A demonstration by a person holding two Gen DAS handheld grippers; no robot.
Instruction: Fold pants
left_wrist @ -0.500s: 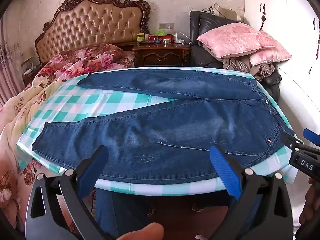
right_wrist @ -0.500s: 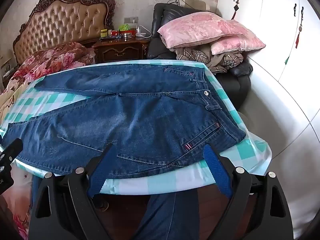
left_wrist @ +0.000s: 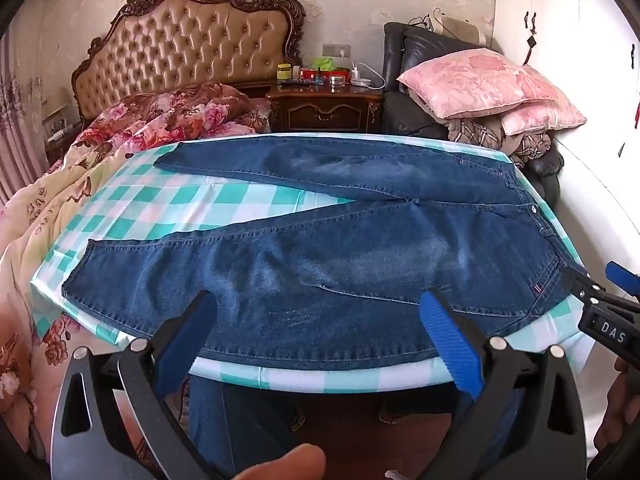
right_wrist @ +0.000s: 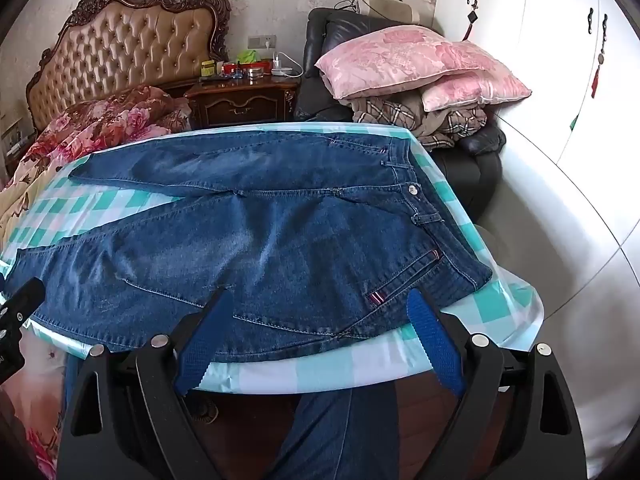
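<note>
Jeans (left_wrist: 340,264) of dark blue denim lie lengthwise across both gaping, empty grippers (left_wrist: 320,344) (right_wrist: 320,340), waistband (right_wrist: 424,216) nearest the right.

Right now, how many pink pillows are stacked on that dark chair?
2. The larger pink pillow lies on top; the smaller pink pillow sits beneath it, toward the wardrobe, resting on a plaid blanket. More could be hidden underneath.

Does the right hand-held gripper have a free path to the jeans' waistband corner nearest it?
Probably yes: the right hand-held gripper is open, and nothing lies between it and the jeans corner.
</note>
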